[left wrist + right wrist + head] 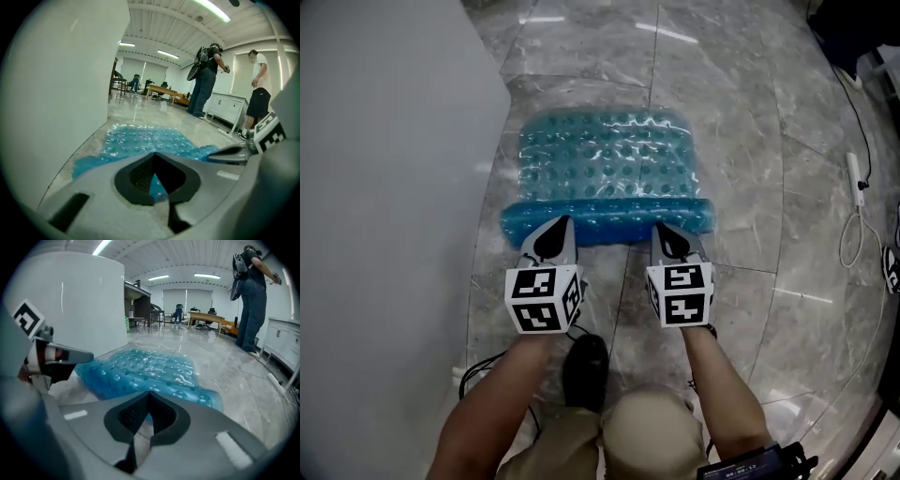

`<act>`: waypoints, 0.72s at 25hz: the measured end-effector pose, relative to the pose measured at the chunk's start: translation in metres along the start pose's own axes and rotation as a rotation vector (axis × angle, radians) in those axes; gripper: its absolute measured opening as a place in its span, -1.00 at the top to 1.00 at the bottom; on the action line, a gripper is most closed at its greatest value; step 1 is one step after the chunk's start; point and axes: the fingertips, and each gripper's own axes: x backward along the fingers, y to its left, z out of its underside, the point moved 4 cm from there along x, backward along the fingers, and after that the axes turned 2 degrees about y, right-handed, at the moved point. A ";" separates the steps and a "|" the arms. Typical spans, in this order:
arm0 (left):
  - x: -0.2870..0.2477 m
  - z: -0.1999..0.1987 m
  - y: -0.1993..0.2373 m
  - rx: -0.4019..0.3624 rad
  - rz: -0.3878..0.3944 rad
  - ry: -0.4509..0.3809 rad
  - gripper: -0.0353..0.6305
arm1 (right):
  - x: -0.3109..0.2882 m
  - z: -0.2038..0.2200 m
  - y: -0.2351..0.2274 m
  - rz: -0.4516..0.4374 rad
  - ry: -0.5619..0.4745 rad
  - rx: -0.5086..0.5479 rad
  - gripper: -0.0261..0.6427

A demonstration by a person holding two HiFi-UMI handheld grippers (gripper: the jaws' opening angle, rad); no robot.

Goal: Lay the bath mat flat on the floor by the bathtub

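Observation:
A translucent blue bubbled bath mat (pixel 605 164) lies on the grey marble floor beside the white bathtub wall (pixel 384 187). Its far part is flat; its near edge is doubled over into a thick fold (pixel 609 220). My left gripper (pixel 561 223) sits at the fold's left end and my right gripper (pixel 664 228) at its right end. In the left gripper view the mat (pixel 145 140) spreads ahead and the left gripper (pixel 153 154) is shut with blue mat showing between its jaws. In the right gripper view the right gripper (pixel 149 393) is likewise shut on the mat (pixel 145 369).
The tub (pixel 61 70) stands close on the left. A white power strip and cable (pixel 858 178) lie on the floor at the right. My dark shoe (pixel 585 367) is just behind the grippers. Two people (pixel 205 79) stand near a low cabinet (pixel 229 110) across the room.

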 end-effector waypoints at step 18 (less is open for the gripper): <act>0.056 0.094 -0.025 -0.120 0.066 0.166 0.87 | 0.035 0.001 0.016 -0.050 -0.031 -0.008 0.90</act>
